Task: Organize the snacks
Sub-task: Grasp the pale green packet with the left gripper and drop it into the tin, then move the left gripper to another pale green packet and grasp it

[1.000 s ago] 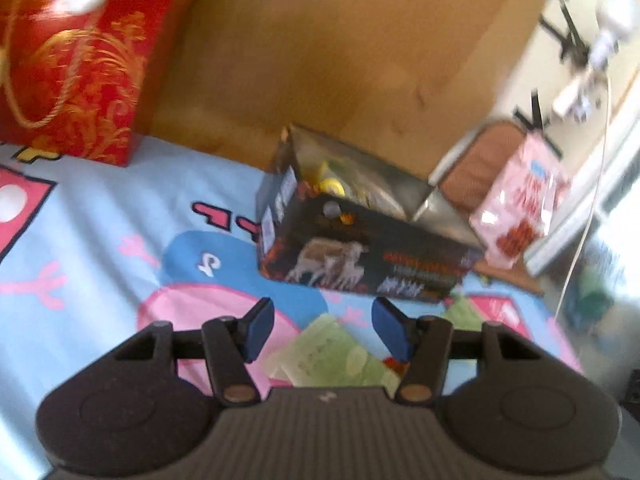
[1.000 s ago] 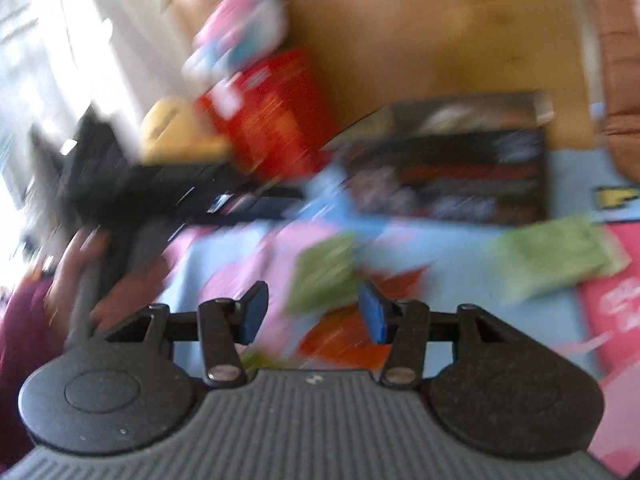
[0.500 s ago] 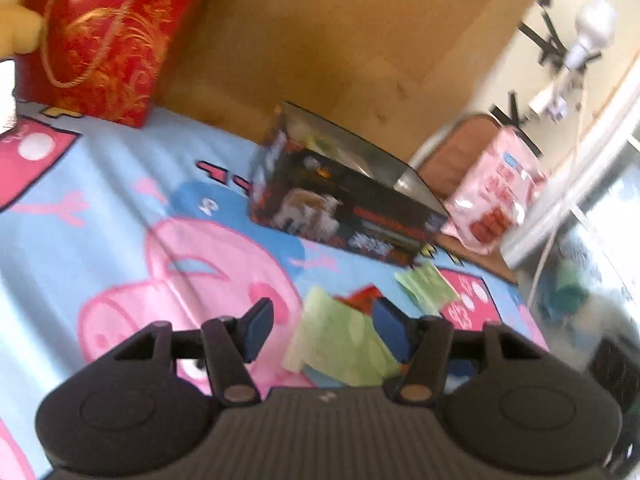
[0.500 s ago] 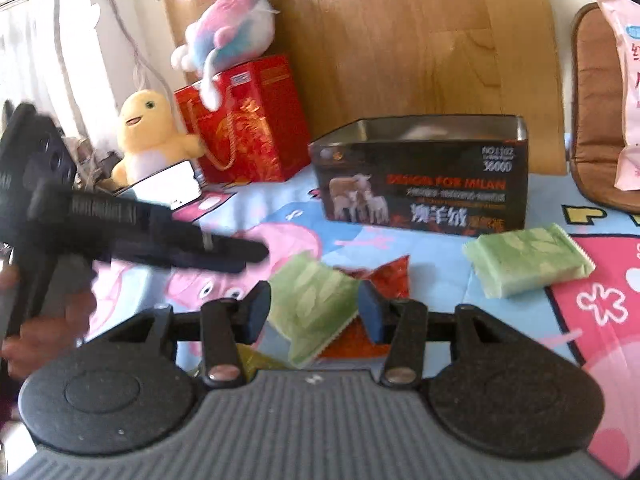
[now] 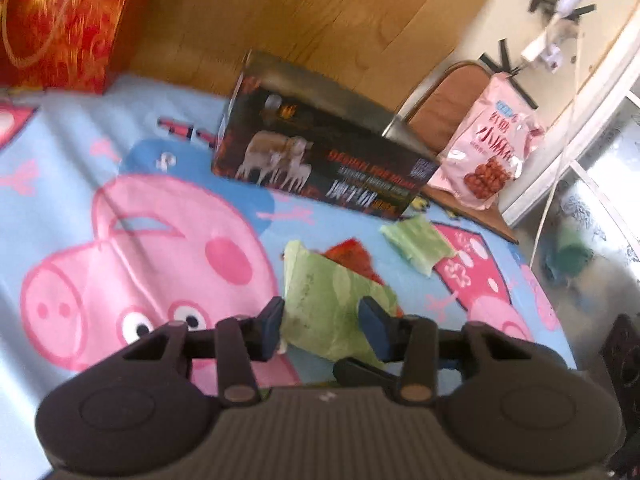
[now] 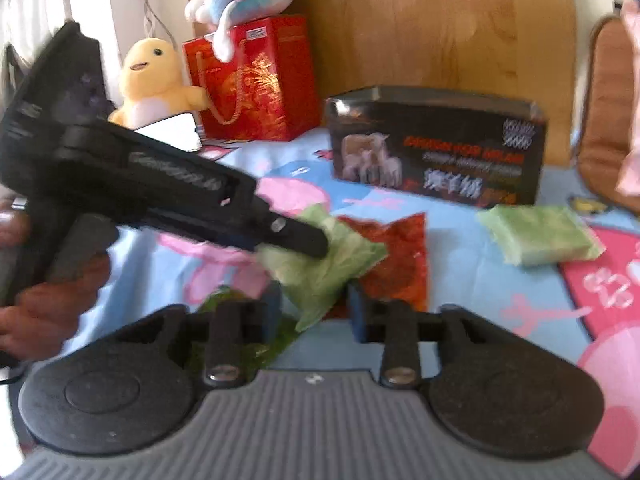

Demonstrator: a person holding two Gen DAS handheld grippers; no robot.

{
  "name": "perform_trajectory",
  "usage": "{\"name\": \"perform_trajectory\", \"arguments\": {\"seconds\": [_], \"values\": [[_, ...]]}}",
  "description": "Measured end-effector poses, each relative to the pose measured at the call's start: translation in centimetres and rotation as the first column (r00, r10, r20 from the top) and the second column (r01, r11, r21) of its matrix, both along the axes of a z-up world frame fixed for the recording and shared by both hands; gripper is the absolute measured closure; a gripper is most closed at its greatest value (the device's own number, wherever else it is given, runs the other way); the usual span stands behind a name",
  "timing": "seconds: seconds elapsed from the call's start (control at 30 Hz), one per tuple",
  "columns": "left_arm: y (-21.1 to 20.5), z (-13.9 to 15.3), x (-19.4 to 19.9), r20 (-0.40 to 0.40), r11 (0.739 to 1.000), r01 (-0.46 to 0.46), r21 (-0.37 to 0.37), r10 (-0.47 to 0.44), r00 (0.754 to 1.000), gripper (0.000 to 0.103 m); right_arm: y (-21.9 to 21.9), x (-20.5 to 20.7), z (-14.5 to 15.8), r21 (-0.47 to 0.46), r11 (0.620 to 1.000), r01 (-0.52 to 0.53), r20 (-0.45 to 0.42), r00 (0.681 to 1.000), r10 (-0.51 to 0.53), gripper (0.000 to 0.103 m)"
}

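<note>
A crumpled light-green snack packet [image 5: 328, 300] lies on the cartoon-pig blanket [image 5: 160, 240], partly over a red packet [image 5: 352, 256]. My left gripper [image 5: 322, 330] is closing, and its blue pads press on this green packet from both sides. In the right wrist view the left gripper [image 6: 304, 240] reaches in from the left onto the green packet [image 6: 332, 264]. My right gripper [image 6: 314, 310] is closing too, with the packet's near corner between its pads, which do not clearly press it. A second green packet [image 6: 540, 236] lies to the right, in front of the open black tin box [image 6: 436, 152].
A red gift bag [image 6: 248, 80] and two plush toys [image 6: 152, 76] stand at the back left against a wooden board. A pink snack bag [image 5: 488, 148] leans on a brown chair [image 5: 444, 108] at the right. A person's hand [image 6: 40, 312] holds the left gripper.
The left gripper has come in over the green packet and its jaws have narrowed onto it. The right gripper's jaws have also narrowed around the packet's near corner.
</note>
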State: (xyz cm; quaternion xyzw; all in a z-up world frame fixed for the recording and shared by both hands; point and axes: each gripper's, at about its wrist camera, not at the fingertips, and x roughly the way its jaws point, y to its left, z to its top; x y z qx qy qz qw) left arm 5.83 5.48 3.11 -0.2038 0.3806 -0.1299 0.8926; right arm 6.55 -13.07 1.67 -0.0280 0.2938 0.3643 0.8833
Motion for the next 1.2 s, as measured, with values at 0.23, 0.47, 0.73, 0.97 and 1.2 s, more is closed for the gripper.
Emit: {"name": "perform_trajectory", "arguments": {"seconds": [0.23,0.47,0.73,0.97,1.2], "values": [[-0.1,6.0,2.0,0.137,1.000,0.004,0.014,-0.006,0.991,0.062,-0.9,0.4,3.4,0.084,0.996,0.002,0.111,0.994,-0.011,0.066],[-0.1,8.9,9.5,0.212,0.981,-0.147,0.124,0.119,0.970,0.045,-0.1,8.3,7.7,0.151,0.987,0.055,0.193,0.978,-0.084,0.054],[2.9,3.0,2.4,0.132,0.994,-0.102,-0.026,0.105,0.986,0.048,-6.8,8.6,5.7,0.203,0.957,0.209,0.133,0.962,-0.238,0.053],[2.6,-1.6,-0.5,0.077,0.984,-0.149,0.093,0.142,0.987,0.048,-16.1,7.1,0.9,0.200,0.875,0.441,-0.103,0.898,-0.428,0.052],[-0.4,-2.1,-1.8,0.188,0.955,-0.161,0.248,0.115,0.975,0.045,-18.4,7.8,-0.5,0.275,0.806,0.524,-0.260,0.848,-0.462,0.052]]}}
